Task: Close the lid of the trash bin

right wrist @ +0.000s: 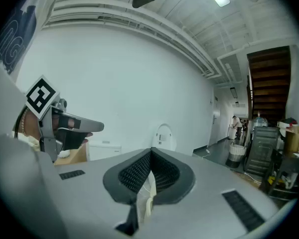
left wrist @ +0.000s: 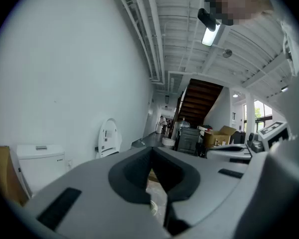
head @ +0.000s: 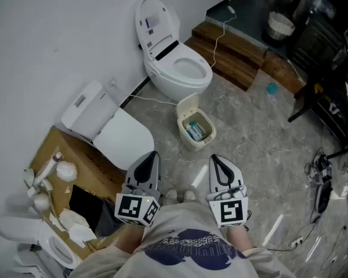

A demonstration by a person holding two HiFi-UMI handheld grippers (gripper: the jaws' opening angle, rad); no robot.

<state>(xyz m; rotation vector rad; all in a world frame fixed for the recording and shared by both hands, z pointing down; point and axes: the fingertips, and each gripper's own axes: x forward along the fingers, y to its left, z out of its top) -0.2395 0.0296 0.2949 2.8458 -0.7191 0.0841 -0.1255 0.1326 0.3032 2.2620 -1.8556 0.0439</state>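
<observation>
While the trash bin (head: 196,133) was seen standing on the floor (head: 261,149) just beside the toilet (head: 177,68), its lid (head: 188,103) raised and litter (head: 195,131) inside, the left claw (head: 151,156) and right claw (head: 215,158) were held shut and empty, side by side, apart from it.

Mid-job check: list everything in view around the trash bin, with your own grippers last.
trash bin: one, cream, on the floor ahead of the grippers; its lid stands open
toilet, lid up: one, white, by the wall beyond the bin
toilet, lid down: one, white, left of the bin
cardboard box: one, brown, far left
wooden step: one, brown, right of the far toilet
cable: one, white, across the step
left gripper: one, grey, bottom centre, jaws shut, empty
right gripper: one, grey, beside it, jaws shut, empty
</observation>
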